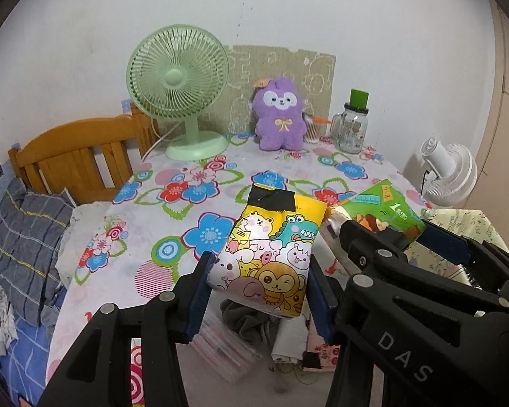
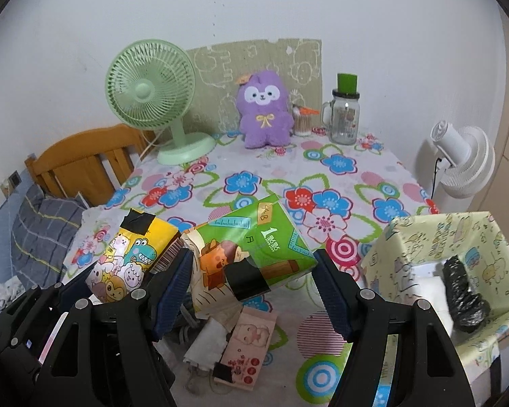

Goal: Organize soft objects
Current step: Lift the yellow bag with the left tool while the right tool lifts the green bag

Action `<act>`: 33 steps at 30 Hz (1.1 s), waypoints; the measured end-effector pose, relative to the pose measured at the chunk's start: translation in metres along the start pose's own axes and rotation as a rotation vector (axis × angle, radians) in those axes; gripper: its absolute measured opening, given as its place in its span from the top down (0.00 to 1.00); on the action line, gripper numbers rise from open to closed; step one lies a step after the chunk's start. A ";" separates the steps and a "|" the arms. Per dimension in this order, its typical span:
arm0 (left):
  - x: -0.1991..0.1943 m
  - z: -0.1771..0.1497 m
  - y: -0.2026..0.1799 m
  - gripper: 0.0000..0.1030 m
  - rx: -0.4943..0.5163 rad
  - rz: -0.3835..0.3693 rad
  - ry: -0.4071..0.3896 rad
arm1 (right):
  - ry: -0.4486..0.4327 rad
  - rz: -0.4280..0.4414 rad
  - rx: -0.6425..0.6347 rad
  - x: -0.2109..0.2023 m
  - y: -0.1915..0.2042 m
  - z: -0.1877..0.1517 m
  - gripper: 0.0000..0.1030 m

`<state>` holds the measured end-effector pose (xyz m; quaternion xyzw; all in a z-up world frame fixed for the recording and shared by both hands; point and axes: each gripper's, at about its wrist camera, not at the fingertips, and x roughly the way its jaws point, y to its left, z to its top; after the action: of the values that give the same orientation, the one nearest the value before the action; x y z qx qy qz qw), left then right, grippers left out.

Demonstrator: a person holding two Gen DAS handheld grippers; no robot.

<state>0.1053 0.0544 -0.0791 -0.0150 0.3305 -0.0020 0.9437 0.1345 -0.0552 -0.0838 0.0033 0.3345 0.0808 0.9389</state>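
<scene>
Your left gripper (image 1: 259, 283) pinches the yellow pack (image 1: 271, 257); your right gripper (image 2: 252, 283) pinches the green pack (image 2: 251, 247). The box (image 2: 424, 237) sits right of both, nearer your right hand.

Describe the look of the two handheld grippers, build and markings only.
Both are matte black plastic linkage frames with round silver pivot pins. The left gripper and right gripper each carry dark blue textured pads on their fingers. The right one's frame bears white letters "DAS", seen from the left wrist camera. No sleeves or cables show.
</scene>
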 end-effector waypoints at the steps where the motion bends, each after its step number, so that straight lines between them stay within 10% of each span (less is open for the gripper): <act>1: -0.004 0.001 -0.001 0.49 0.000 0.001 -0.006 | -0.004 0.001 -0.002 -0.003 -0.001 0.001 0.28; 33: -0.050 0.017 -0.084 0.50 0.024 -0.016 -0.092 | -0.089 0.019 -0.022 -0.071 -0.078 0.019 0.28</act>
<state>0.0776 -0.0279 -0.0323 -0.0064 0.2865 -0.0126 0.9580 0.1037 -0.1421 -0.0292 -0.0004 0.2913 0.0931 0.9521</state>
